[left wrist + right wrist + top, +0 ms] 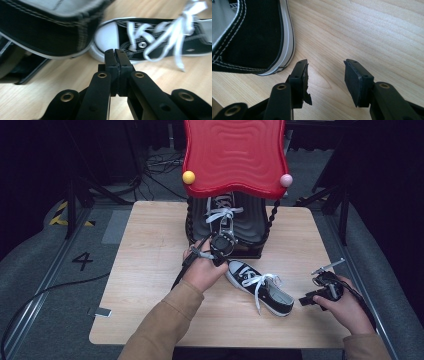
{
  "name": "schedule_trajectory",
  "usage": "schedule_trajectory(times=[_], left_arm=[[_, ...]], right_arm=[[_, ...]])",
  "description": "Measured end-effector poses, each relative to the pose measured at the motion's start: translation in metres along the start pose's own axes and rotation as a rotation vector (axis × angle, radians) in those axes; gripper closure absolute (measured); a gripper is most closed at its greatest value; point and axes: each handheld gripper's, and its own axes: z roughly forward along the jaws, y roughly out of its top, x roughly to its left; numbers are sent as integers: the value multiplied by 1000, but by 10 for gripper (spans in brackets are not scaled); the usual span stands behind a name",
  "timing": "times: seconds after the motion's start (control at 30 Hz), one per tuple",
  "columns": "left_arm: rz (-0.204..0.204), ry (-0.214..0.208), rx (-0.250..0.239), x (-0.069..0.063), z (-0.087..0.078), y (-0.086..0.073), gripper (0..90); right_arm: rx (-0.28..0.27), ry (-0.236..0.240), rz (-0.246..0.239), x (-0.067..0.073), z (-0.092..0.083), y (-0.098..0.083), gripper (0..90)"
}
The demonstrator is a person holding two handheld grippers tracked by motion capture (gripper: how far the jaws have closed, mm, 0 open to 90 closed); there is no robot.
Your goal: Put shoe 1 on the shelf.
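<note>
Canvas sneaker (260,287) lying mid-table, toe just in front of your left gripper (117,53) — light and floppy, so grab the stiffer heel collar or rubber sole.
Left jaws pinched shut on nothing, right gripper (325,75) gaping empty by the heel. Red-topped rack (235,155) holds the other shoe (222,212).

So the table (150,270) is a light wood-grain top with rounded corners, sitting on grey carpet. Two things are resting right on it. At the far edge, middle, there's a black stand (250,251) with a glossy red wavy top and twisted black posts, and one shoe sits on its lower shelf, off the wood. Just in front of that, a black sneaker (260,287) with a white toe cap and loose white laces lies flat on the wood, toe toward the stand, heel toward the near right corner.
</note>
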Motion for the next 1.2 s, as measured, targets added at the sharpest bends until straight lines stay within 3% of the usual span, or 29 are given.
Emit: schedule_trajectory(times=[0.07, 0.13, 0.23, 0.33, 0.43, 0.63, 0.67, 0.7, 0.73, 1.0, 1.2], left_arm=[[-9, -3, -7, 1, 1, 1, 900], [-13, 36, -23, 2, 1, 2, 900], [-27, 44, -20, 3, 0, 6, 900], [-24, 77, -24, -1, -2, 9, 900], [-37, 39, -53, 0, -1, 16, 900], [-36, 50, -59, -2, -1, 24, 900], [-37, 71, -71, -2, -3, 25, 900], [-40, 119, -85, -1, -7, 26, 900], [-48, 132, -91, 1, -9, 26, 900], [-77, 136, -84, 13, -7, 40, 900], [-98, 164, -65, 14, 1, 42, 900]], right_arm=[[-2, 0, -4, 0, 0, 0, 549], [-4, 1, -4, 1, -1, 0, 549], [-4, 3, -5, 0, 0, 0, 549], [-7, 0, -6, 0, 0, 0, 549], [-5, -4, -9, 1, 0, 1, 549], [-5, 1, -10, 3, 0, 1, 549], [-5, 0, -14, 2, 0, 1, 550], [-5, 0, -13, 1, 1, 1, 549], [-3, -1, -11, 1, 1, 1, 549], [0, 0, -20, 3, 2, 2, 549], [-4, 3, -16, 2, 2, 1, 549]])
